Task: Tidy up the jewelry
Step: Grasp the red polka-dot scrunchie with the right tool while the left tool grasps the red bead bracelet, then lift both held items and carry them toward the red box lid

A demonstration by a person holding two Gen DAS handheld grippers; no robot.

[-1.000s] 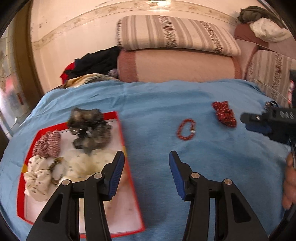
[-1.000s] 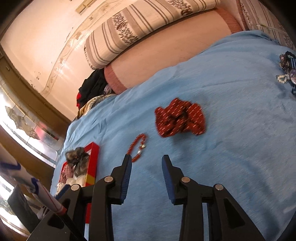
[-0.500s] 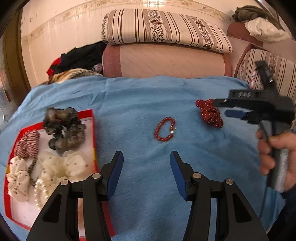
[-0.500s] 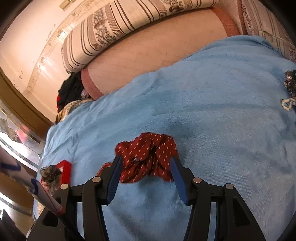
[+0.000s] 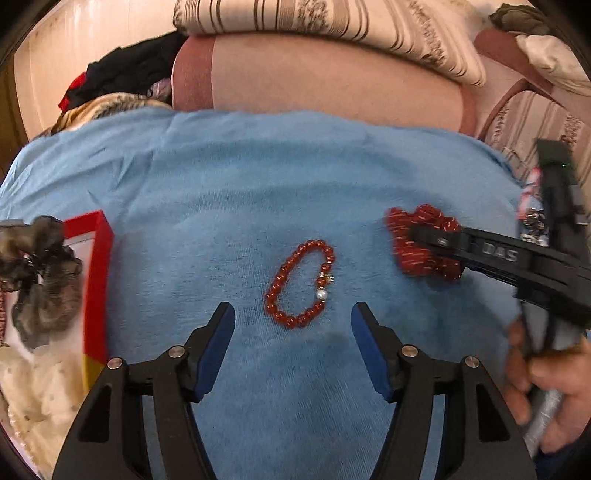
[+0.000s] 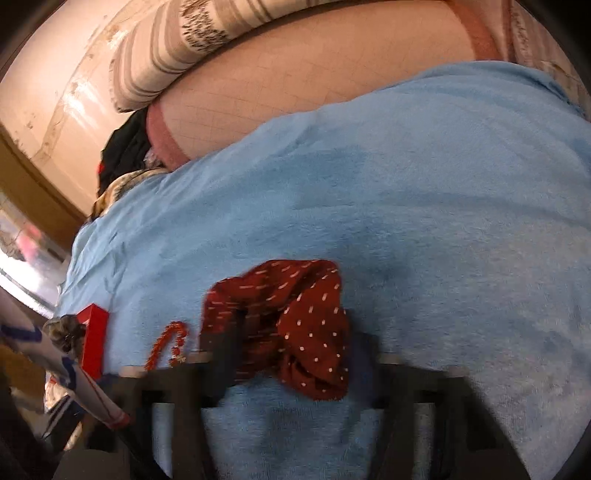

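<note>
Right gripper [image 6: 291, 354] has advanced onto the red dotted scrunchie [image 6: 295, 325]; fingers now straddle it, jaws apart. Left gripper [image 5: 293, 325] has moved toward the red bead bracelet [image 5: 301, 284], now just ahead between its open fingers.

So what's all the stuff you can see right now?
Bead bracelet: one, red with a white bead, on the blanket between the left tool's fingers.
Polka-dot scrunchie: one, dark red, between the right tool's fingers.
Box: one, red-edged, at left.
Ruffled scrunchie: one, grey-brown, in the box.
Dotted scrunchies: cream, in the box; count unclear.
Blanket: one, light blue.
Bolster: one, pink, behind.
Striped pillow: one, on the bolster.
Left tool: open.
Right tool: blurred, around the scrunchie.
Hand: holding the right tool.
</note>
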